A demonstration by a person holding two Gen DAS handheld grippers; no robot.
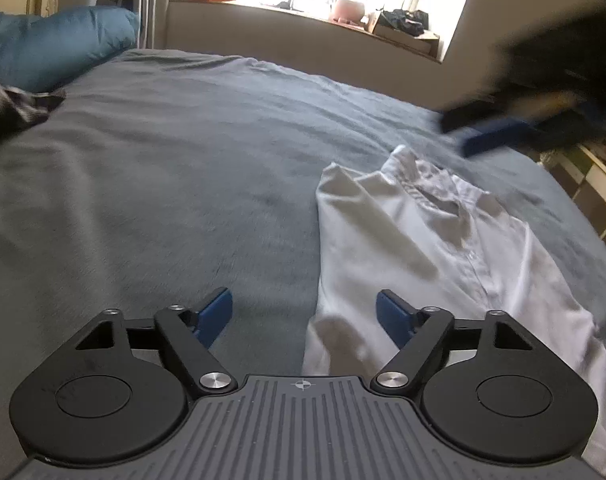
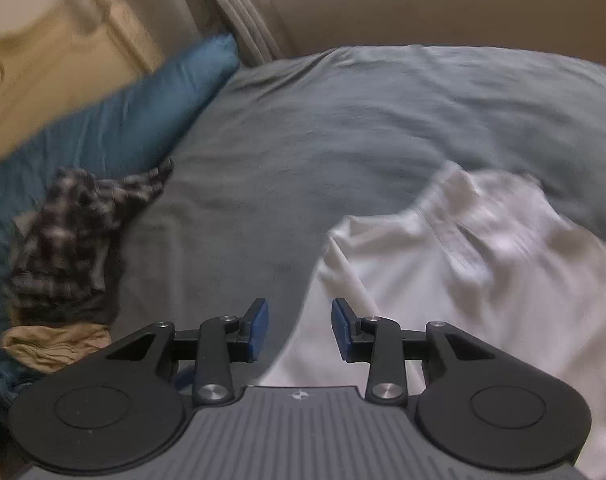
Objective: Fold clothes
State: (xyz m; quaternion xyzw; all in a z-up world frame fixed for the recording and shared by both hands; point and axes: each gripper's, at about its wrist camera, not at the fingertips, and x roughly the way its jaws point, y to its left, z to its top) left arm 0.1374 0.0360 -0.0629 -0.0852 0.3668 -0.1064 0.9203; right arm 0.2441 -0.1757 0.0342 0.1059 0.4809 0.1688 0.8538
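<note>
Bedroom scene: grey-blue bed (image 1: 163, 160) fills both views, window ledge behind, teal pillow (image 2: 135, 108) by the headboard. White shirt (image 1: 435, 248) lies on the bed's right part, collar toward the window, partly folded, sides tucked in, still rumpled. Checked garment (image 2: 75, 232) and a beige one (image 2: 55, 346) sit heaped well apart, near the pillow. Left gripper (image 1: 305, 318) hangs over the shirt's near left edge, jaws wide apart, nothing between. Right gripper (image 2: 300, 330) over the same edge, jaws partly apart, empty; blurred, so moving fast. Step looks like regrasping between folds. Next move likely needs both jaws down onto the shirt's hem or edge, pinching one layer cleanly.
</note>
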